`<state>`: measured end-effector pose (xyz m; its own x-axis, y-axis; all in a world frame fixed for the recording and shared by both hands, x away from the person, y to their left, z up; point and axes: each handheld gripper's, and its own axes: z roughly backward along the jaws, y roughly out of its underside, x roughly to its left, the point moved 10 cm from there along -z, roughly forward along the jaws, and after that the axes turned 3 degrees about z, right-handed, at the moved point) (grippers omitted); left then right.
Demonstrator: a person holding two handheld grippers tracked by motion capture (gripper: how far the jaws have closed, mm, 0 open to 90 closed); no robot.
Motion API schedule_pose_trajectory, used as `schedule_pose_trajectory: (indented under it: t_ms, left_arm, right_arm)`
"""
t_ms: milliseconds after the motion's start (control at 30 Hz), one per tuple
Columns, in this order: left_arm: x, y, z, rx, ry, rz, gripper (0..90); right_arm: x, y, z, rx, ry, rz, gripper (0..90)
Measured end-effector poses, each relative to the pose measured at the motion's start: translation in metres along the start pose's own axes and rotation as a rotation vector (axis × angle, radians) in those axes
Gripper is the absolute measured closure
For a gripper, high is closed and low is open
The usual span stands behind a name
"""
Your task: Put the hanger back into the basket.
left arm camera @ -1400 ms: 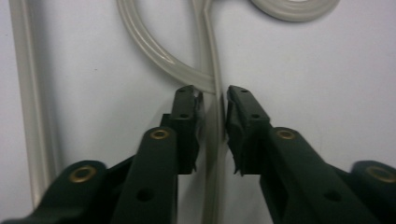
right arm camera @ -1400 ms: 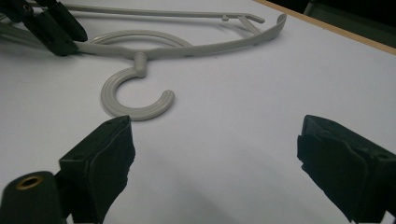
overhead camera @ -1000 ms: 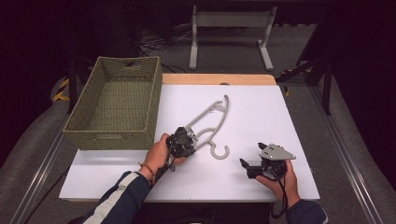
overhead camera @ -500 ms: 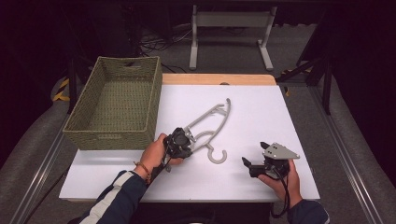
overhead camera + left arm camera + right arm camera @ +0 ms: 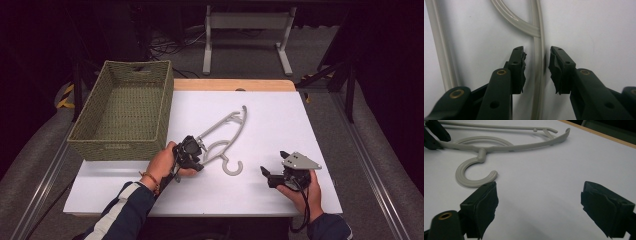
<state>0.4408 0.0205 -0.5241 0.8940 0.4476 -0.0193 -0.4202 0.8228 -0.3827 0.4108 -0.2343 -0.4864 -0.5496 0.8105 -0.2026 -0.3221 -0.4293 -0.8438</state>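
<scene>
Grey plastic coat hanger (image 5: 222, 138) lies flat mid-way across the white tabletop (image 5: 300, 120), right of the woven green basket (image 5: 125, 107). The left gripper (image 5: 537, 66) straddles one hanger bar, jaws not yet closed. The right gripper (image 5: 539, 202) rests spread wide near the hook.

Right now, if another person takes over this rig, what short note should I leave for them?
Left gripper: open, jaws down at the table on both sides of one thin bar of the grey hanger, not yet closed on it.
Right gripper: open, holds nothing, low over the white table, apart from the hanger's hook.
Things: the hanger lies flat on the table; the woven basket stands at the left.
Done: left gripper is lined up on the bar.
Left: close on the bar and lift; probably the hanger goes to the basket.
</scene>
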Motion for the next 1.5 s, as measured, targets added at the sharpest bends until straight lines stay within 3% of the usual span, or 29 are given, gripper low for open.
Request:
schedule_pose_trajectory:
  t_ms: [167, 300, 400, 667, 733, 967, 1133, 1500]
  left_arm:
    - [0.001, -0.001, 0.0, 0.014, -0.006, 0.012, 71.1]
    - [0.0, -0.003, -0.001, 0.031, -0.033, -0.011, 75.2]
    - [0.0, -0.003, -0.001, 0.019, -0.044, -0.026, 81.3]
    - [-0.001, -0.001, 0.0, -0.037, -0.06, -0.045, 81.7]
    - [-0.002, -0.002, 0.0, -0.043, -0.083, -0.055, 81.7]
    - [0.001, -0.009, 0.002, -0.127, -0.146, -0.05, 81.8]
    - [-0.003, -0.016, 0.01, -0.2, -0.156, -0.06, 81.9]
    - [-0.006, -0.024, 0.033, -0.308, -0.19, -0.063, 82.0]
  right_arm:
    - [-0.003, 0.0, 0.001, -0.004, 0.011, -0.008, 14.1]
    - [-0.004, 0.002, -0.001, 0.005, 0.014, -0.009, 14.2]
    - [-0.006, 0.004, -0.002, 0.016, 0.014, -0.016, 14.2]
    - [-0.007, 0.002, 0.0, 0.0, 0.026, -0.018, 14.5]
    - [-0.008, 0.002, 0.001, -0.003, 0.027, -0.026, 14.6]
    - [-0.013, -0.001, 0.006, -0.029, 0.035, -0.051, 14.6]
    - [-0.02, -0.003, 0.009, -0.046, 0.047, -0.087, 14.7]
    - [-0.023, -0.002, 0.01, -0.05, 0.065, -0.09, 14.6]
